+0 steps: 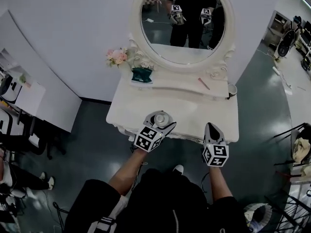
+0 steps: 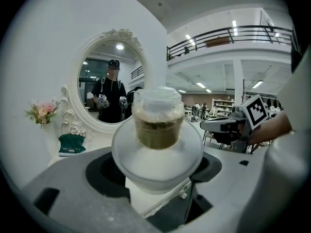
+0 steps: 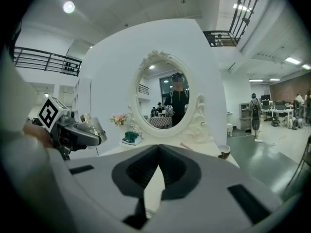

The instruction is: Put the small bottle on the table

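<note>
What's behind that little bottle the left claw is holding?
An oval mirror on the white dressing table, with pink flowers and a green object to its left. The bottle covers the mirror's lower right edge and the tabletop below.

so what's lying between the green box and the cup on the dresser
A thin pink stick lies there, nearer the cup than the green box. The head view shows it best.
</note>
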The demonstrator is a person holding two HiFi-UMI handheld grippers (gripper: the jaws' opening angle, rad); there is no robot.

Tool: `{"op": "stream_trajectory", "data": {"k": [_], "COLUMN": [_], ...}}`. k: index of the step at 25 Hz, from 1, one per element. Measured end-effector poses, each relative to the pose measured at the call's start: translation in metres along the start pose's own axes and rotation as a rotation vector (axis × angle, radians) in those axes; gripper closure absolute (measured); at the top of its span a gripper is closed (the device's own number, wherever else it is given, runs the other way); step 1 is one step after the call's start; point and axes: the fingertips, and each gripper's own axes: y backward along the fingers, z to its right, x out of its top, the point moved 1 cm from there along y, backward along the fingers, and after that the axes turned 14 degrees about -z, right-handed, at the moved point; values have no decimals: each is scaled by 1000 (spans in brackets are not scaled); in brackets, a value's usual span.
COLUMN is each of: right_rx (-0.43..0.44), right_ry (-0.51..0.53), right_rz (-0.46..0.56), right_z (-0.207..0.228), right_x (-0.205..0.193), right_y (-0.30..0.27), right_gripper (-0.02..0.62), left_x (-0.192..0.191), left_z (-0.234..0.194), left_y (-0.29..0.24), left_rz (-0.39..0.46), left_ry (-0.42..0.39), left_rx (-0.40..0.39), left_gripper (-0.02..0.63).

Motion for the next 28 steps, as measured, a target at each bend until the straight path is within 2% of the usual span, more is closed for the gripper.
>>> {"op": "stream_trajectory", "data": {"k": [7,18,28], "right_rx": [87,117,177], "right_ry": [30,39,73], "right_rz": [-8,-15,-68], "right_z": [-3,-18,-44], "right_x": [22,47,46], "right_y": [-49,-103,-140], "right_gripper": [594,594,594], "left_x": [13,21,-7], "left_z": [-30,-86,-124], "left_y": [-10,-22,-13], "left_rz": [0,-2,-22], "left_ry": [33,45,117], "left_rx": [70,95,149], "left_gripper": [268,268,268]}}
